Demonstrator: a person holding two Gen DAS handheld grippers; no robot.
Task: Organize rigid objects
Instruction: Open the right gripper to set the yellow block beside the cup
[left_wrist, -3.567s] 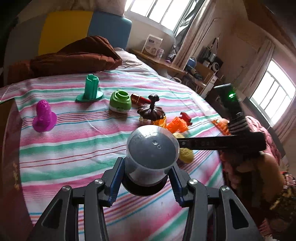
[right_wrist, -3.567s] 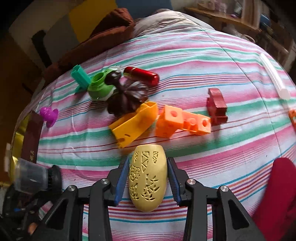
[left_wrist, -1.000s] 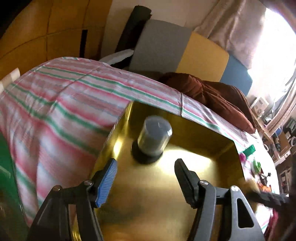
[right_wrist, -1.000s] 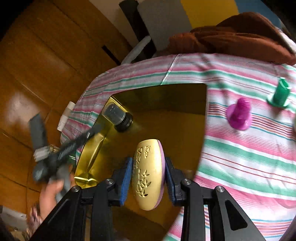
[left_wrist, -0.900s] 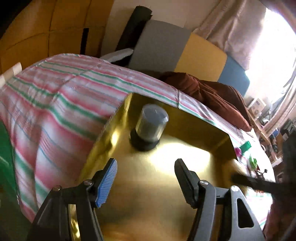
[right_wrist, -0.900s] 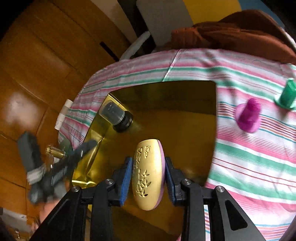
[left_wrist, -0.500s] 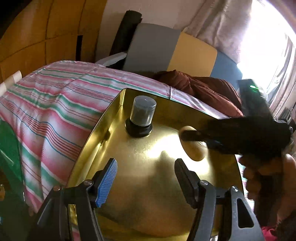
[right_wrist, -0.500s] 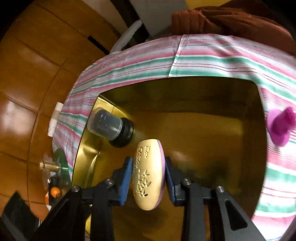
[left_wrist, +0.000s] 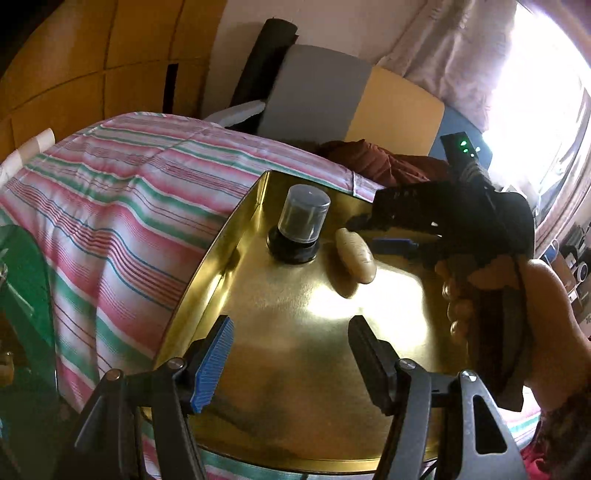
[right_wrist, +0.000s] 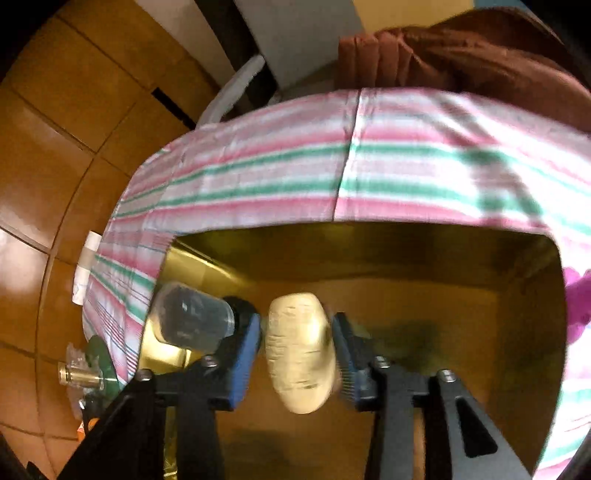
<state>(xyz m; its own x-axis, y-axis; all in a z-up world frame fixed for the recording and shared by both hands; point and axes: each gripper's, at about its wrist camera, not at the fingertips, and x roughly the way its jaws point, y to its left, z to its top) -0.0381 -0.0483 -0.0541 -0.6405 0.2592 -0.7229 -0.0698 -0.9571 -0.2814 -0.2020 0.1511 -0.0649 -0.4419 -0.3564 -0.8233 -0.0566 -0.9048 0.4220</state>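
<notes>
Right gripper (right_wrist: 297, 341) over the gold tray (left_wrist: 229, 240) — jaws just opening, gaps either side of the cream oval case (right_wrist: 299, 347), no longer clamped. Case on the tray floor just beside the upright clear-capped jar (left_wrist: 301, 229). Left gripper (left_wrist: 290, 349) spread wide, empty, above the tray's near side.

Window (left_wrist: 546, 92) glare blown out; right view motion-blurred; fisheye edges dark.

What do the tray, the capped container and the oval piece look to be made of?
Tray: probably thin metal with a glossy gold finish; it mirrors light and the things in it.
Container: smoky see-through plastic on a black base.
Oval piece: matte cream, likely hard plastic; too blurred to be sure.
</notes>
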